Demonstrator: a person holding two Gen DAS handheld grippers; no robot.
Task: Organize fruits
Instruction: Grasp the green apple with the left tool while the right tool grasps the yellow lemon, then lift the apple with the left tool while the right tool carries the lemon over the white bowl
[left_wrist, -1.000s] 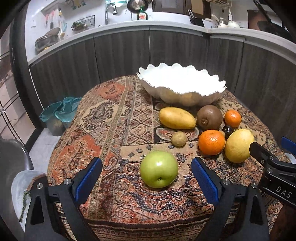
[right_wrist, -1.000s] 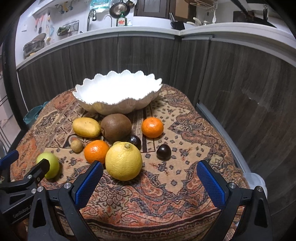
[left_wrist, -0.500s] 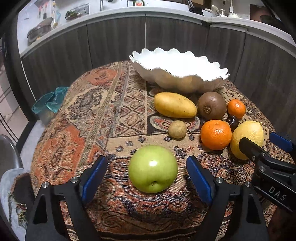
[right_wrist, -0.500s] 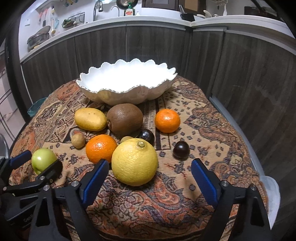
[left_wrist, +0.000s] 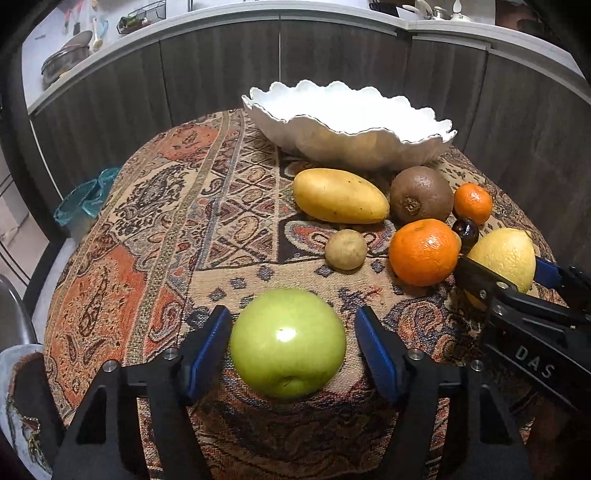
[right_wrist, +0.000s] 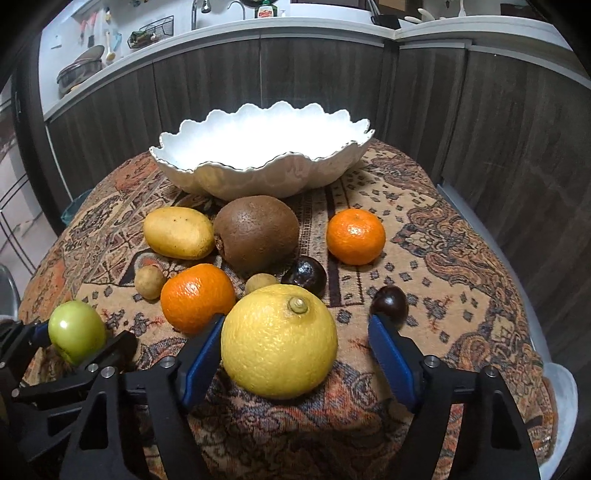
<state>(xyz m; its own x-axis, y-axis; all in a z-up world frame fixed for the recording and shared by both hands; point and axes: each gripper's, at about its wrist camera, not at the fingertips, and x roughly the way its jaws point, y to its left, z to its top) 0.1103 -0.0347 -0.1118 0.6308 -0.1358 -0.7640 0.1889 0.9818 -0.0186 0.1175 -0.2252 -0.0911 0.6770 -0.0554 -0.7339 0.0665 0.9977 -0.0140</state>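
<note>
bowl (right_wrist: 258, 181) inside: washed out | yellow citrus (left_wrist: 506, 258): partly behind right claw | countertop items: too small

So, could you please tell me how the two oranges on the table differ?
The near orange is larger than the far orange. The near orange sits crowded among other fruit, just behind the lemon, while the far orange stands apart on open cloth to the right of the kiwi. Both are round, bright orange and lie outside the bowl.

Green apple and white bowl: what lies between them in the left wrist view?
Bare patterned tablecloth mostly; mango and a small tan fruit sit just right of the green apple-white bowl line.
</note>
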